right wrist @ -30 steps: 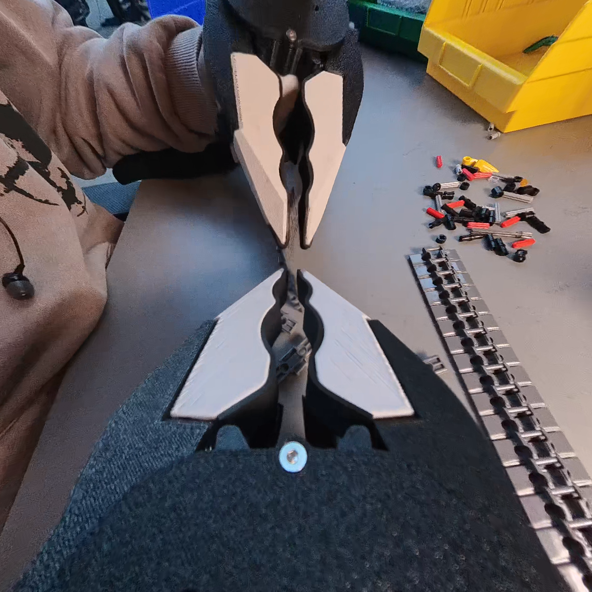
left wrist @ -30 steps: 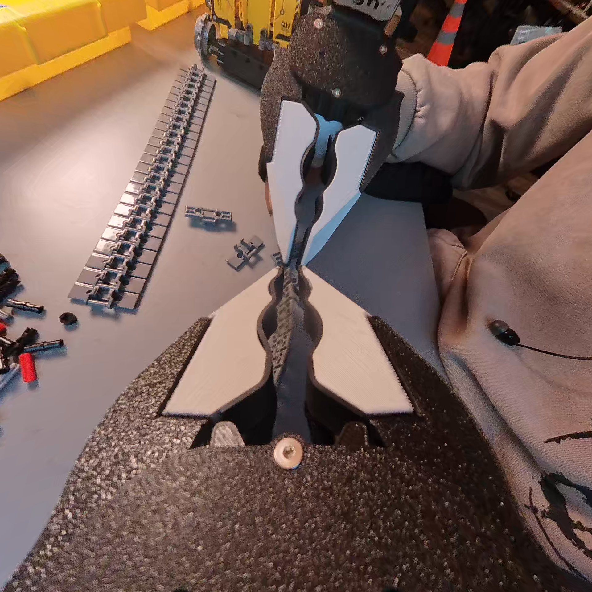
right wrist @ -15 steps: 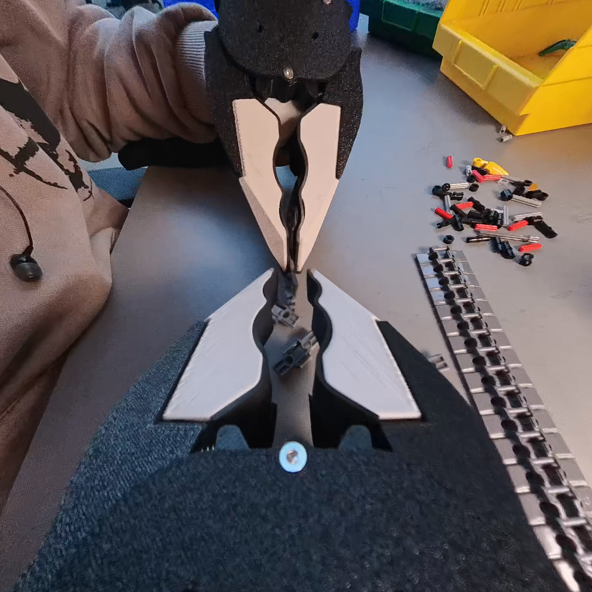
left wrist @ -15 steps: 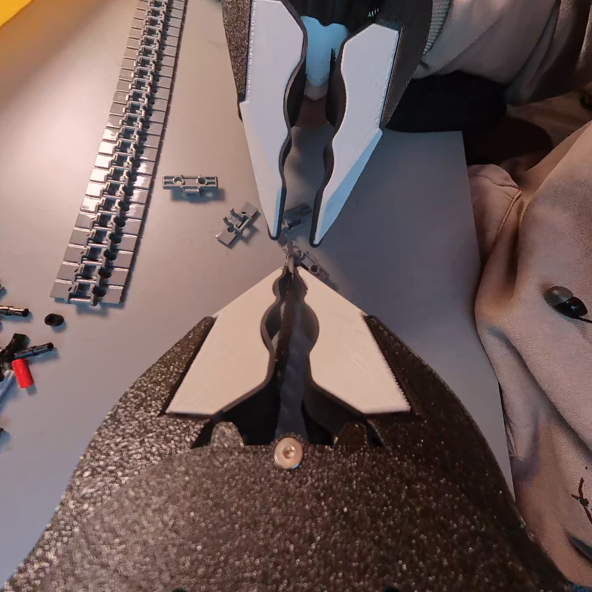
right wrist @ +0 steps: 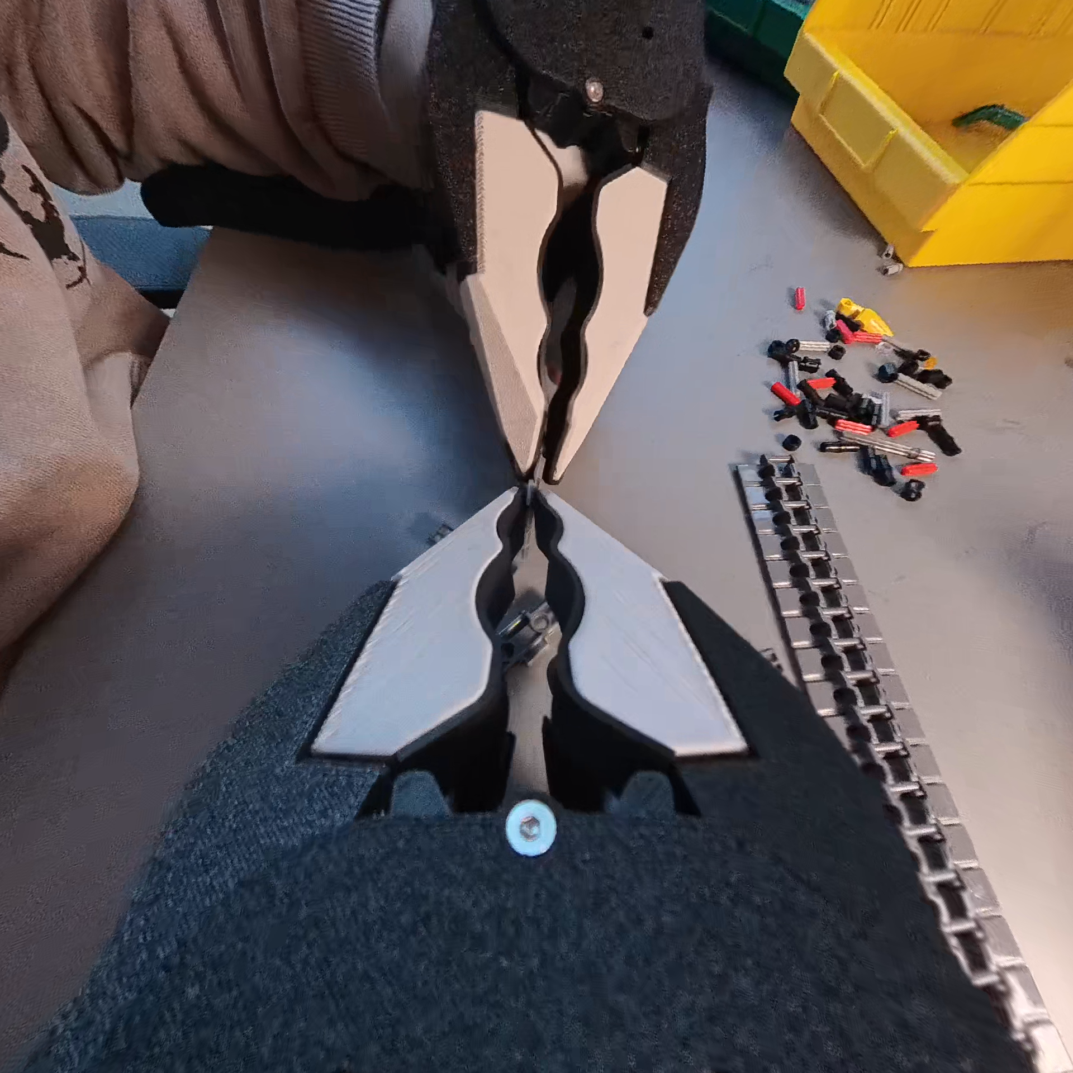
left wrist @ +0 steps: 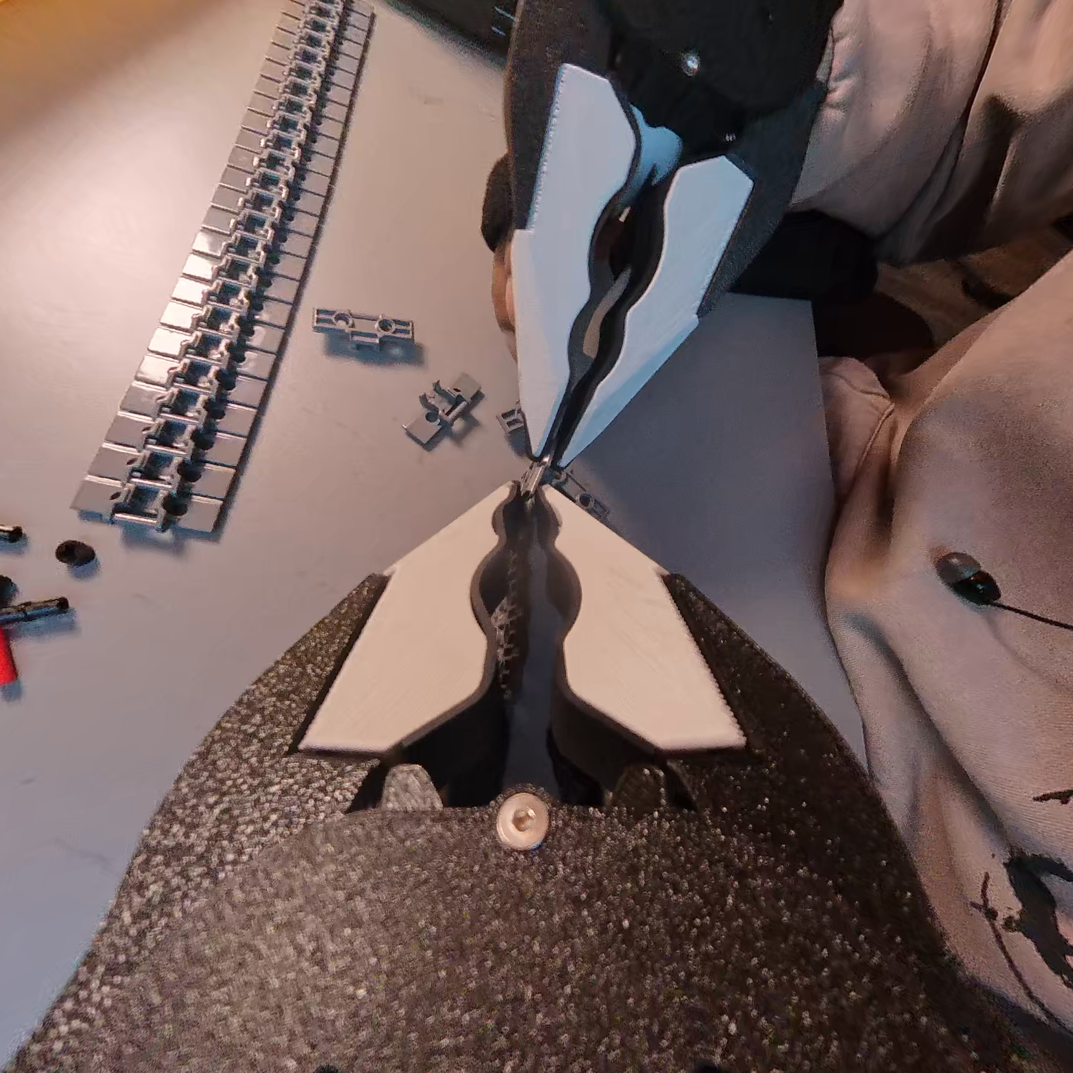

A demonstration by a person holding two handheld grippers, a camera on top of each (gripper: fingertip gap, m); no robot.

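While the left gripper (left wrist: 531, 493) has its tips pinched on a small grey link (left wrist: 533, 481), the right gripper (left wrist: 550, 461) meets it tip to tip, also closed on that link, above the grey table (left wrist: 348, 580). Left of the link lie two loose links (left wrist: 444, 406) and a long grey track (left wrist: 232, 261) (farther left).

From the right wrist, both grippers (right wrist: 529, 493) (right wrist: 537, 475) pinch together; the track (right wrist: 842, 638) lies right of them, coloured pins (right wrist: 859, 395) beyond it, a yellow bin (right wrist: 929, 145) farther off.
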